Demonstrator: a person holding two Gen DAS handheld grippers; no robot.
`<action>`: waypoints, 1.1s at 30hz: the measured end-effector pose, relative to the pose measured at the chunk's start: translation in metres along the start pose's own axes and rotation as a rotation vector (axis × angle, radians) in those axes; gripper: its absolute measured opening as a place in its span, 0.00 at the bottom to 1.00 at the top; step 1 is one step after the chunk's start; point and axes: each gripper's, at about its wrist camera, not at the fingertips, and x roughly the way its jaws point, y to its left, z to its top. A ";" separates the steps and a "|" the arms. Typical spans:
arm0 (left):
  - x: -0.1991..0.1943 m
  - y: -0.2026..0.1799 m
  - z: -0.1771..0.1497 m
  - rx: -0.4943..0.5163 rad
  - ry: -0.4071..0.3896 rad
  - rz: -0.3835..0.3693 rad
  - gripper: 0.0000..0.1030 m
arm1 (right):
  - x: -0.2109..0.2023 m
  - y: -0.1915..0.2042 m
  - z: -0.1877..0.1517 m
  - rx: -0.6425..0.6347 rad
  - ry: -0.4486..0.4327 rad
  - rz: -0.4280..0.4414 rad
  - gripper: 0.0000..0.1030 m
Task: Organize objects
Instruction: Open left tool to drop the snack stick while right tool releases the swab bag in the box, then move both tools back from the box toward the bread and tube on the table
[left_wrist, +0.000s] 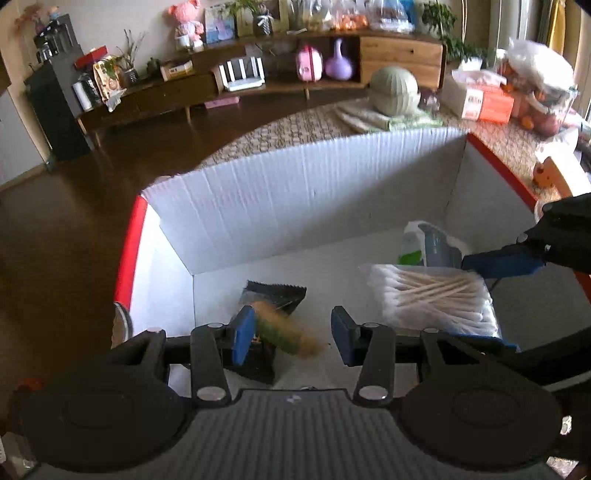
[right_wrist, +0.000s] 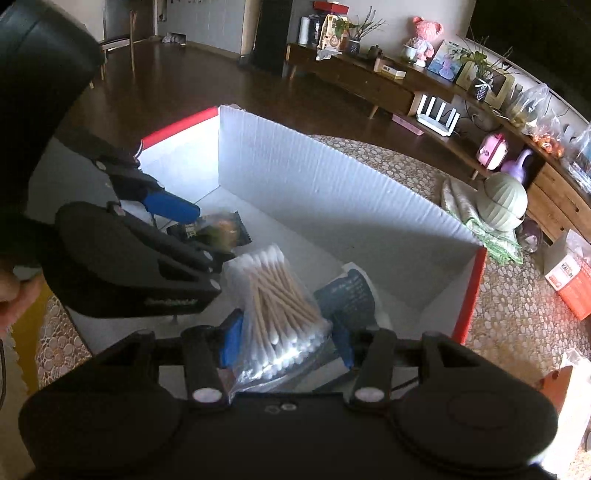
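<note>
We note the dark wood floor (left_wrist: 110, 155) filling the upper left of the left wrist view, with a long wooden shelf unit (left_wrist: 280, 74) across the top carrying a pink plush toy (left_wrist: 186, 22) and a purple vase (left_wrist: 339, 61).

The surface (left_wrist: 295, 129) wears a pebble-patterned cover. On it sits the white box with red rim (left_wrist: 295, 192), taking up the middle of both views. Beyond its far wall, upper right, we see a ribbed green round container (left_wrist: 393, 90) on folded cloth, and an orange and white tissue box (left_wrist: 480, 98).

Inside the box, lower right of centre, lies the bag of cotton swabs (left_wrist: 436, 299). Behind it rests a white pouch with green print (left_wrist: 417, 243). Left of centre lies a dark snack packet (left_wrist: 273, 295).

The left hand-held gripper (left_wrist: 293, 332) stands spread; a blurred green and tan object (left_wrist: 284, 328) sits between its pads, touching the left one only as far as we can tell.

In the right wrist view, the right hand-held gripper (right_wrist: 286, 339) flanks the swab bag with both blue pads beside it; we cannot tell whether they press. The left tool crowds that view's left side.
</note>
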 end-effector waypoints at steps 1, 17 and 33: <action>0.002 -0.001 0.000 0.005 0.006 -0.001 0.43 | 0.000 0.000 0.000 0.001 -0.002 -0.002 0.51; -0.022 0.006 -0.007 -0.081 -0.066 0.008 0.56 | -0.044 -0.005 -0.006 0.008 -0.091 0.016 0.67; -0.097 -0.026 -0.020 -0.048 -0.190 0.007 0.56 | -0.131 -0.020 -0.041 0.052 -0.203 0.029 0.67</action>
